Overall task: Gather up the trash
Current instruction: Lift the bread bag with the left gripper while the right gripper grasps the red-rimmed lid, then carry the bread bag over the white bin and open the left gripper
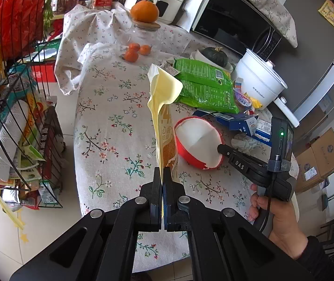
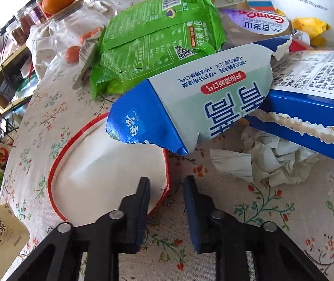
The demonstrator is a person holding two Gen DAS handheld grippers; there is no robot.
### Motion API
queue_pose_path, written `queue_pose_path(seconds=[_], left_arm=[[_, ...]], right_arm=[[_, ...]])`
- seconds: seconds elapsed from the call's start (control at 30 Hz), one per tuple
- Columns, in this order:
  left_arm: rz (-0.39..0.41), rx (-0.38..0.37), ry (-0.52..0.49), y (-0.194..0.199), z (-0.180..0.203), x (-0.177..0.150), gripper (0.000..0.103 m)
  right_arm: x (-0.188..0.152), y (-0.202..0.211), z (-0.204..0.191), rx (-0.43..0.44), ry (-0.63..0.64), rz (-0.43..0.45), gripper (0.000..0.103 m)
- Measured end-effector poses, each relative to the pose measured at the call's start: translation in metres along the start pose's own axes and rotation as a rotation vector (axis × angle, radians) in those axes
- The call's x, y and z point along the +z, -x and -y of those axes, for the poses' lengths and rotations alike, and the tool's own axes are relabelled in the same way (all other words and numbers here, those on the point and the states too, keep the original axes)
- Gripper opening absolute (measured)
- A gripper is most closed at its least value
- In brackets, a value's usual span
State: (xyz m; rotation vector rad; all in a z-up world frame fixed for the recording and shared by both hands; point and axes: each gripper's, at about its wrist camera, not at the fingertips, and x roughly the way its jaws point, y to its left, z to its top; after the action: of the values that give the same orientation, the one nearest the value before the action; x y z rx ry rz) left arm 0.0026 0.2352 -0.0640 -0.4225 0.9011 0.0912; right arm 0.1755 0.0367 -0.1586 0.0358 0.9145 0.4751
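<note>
Holding a yellow bag (image 1: 161, 107) pinched tight in the left hand-held gripper (image 1: 161, 175) to keep it off the table (image 1: 110, 126), w/ the right hand-held gripper (image 2: 165, 187) open round the red bowl (image 2: 110, 173) rim, prob. to grab it.

The left wrist view looks steeply down from above the near table edge across the whole floral tablecloth (image 1: 110, 107) toward the far microwave (image 1: 237, 21), while the right wrist view sits low and close over the right side, both sharing the red paper bowl (image 1: 197, 140) (image 2: 101, 175) and green packet (image 1: 202, 86) (image 2: 155, 46).
</note>
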Motion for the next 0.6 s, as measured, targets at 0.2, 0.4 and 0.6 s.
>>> queue_pose_path(seconds=[0.2,0.4,0.6], left_arm=[[0.030,-0.016,-0.002,0.010,0.005,0.003,0.000],[0.041,-0.044,-0.048,0.014,0.027,0.002,0.000],[0.019,-0.096,-0.139,0.009,0.066,-0.006,0.000]], right_arm=[[-0.002,0.014,-0.007,-0.011,0.062,0.014,0.005],[-0.006,0.053,-0.006,-0.006,0.107,0.030,0.003],[-0.017,0.090,0.020,-0.013,0.099,0.031,0.003]])
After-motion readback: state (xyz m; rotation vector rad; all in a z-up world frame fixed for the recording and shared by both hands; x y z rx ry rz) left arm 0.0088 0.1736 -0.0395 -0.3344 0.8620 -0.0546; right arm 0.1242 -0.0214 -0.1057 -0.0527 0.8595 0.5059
